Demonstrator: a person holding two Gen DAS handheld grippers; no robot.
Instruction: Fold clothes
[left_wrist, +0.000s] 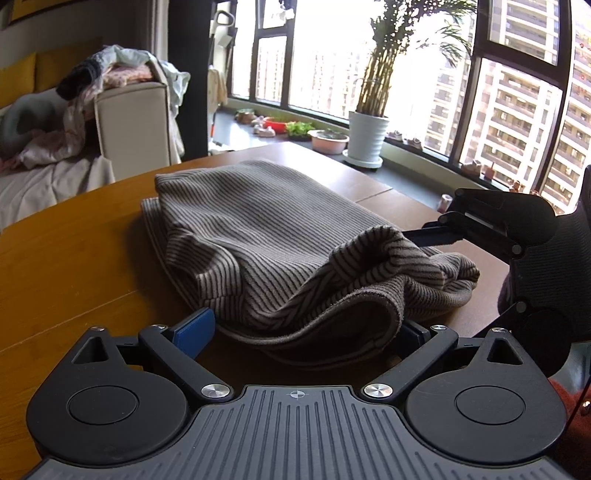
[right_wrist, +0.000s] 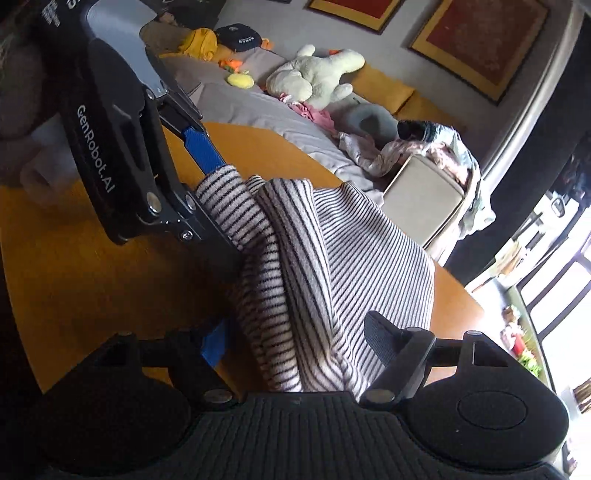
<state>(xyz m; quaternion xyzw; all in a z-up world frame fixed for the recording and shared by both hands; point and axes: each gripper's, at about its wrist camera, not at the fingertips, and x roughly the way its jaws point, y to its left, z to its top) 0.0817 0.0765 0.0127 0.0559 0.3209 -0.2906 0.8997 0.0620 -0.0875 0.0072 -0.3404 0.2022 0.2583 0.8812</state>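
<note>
Left wrist view: both tongs (left_wrist: 306, 325) (right_wrist: 295, 347) wide apart, level, straddling striped garment (left_wrist: 266, 236) edges.

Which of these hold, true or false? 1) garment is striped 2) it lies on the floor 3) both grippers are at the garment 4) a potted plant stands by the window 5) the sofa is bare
1) The garment is striped: true.
2) It lies on the floor: false, it lies on the wooden table.
3) The left gripper and right gripper are both at it: true.
4) A potted plant stands by the window: true.
5) The sofa is bare: false, a plush toy and clothes lie on it.
</note>
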